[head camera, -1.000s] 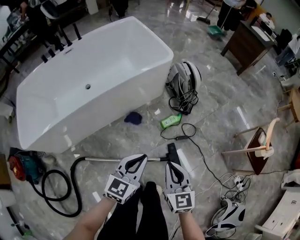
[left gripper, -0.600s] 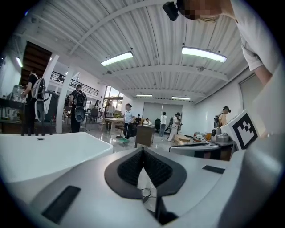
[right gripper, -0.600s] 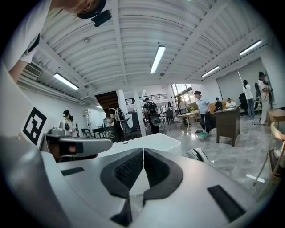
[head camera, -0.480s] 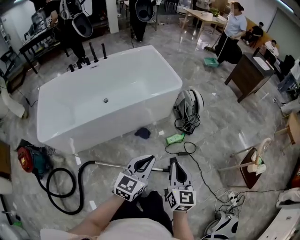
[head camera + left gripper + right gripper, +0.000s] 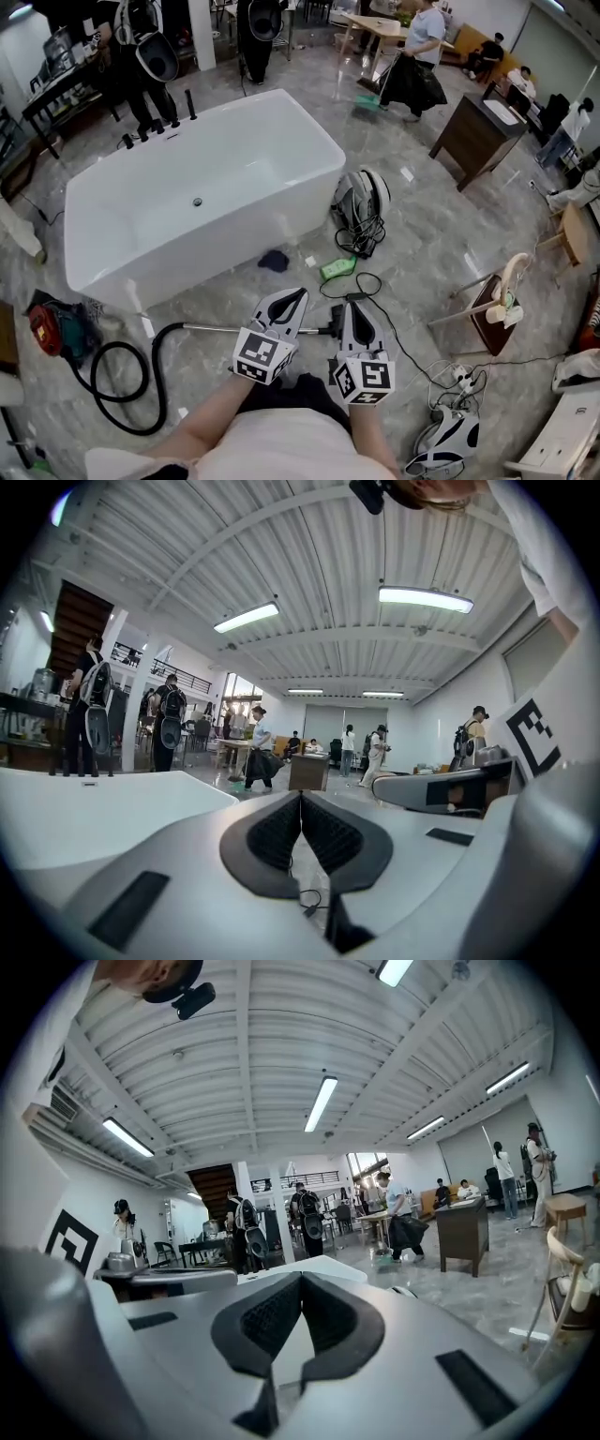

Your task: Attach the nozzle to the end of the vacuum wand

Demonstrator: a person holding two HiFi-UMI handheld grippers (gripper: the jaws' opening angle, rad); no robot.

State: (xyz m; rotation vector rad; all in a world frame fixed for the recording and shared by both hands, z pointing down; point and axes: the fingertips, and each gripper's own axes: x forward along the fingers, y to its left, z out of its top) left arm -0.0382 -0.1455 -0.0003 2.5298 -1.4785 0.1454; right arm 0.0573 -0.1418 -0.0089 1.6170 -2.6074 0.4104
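On the grey marble floor at the middle of the head view, one white bathtub (image 5: pixel 187 258) is seen, and a single dark drain (image 5: pixel 197 202) shows in its basin. Below it, one metal vacuum wand (image 5: pixel 234 328) lies flat on the floor, running left to right. At its left end it is joined to one black hose (image 5: pixel 127 375) that is looped toward the lower left of the frame. One black nozzle (image 5: pixel 337 314) is seen at the wand's right end, partly hidden between the two tools; whether it is joined to the wand cannot be told.

Between bathtub and wand, one dark blue cloth (image 5: pixel 274 260) and one green bottle (image 5: pixel 339 268) are laid on the floor, near each other but apart. One grey-and-white appliance (image 5: pixel 361 199) with tangled cords is set just right of the bathtub, and one red machine (image 5: pixel 47 328) is seen at the left edge.

Two tools are held at the lower middle. The left hand-held gripper (image 5: pixel 292 302) (image 5: pixel 300 803) is closed, its dark ribbed pads pressed together with nothing between them. The right hand-held gripper (image 5: pixel 355 314) (image 5: pixel 300 1283) is likewise closed and nothing is held in it. Both are held above the floor, over the wand's right end as pictured.
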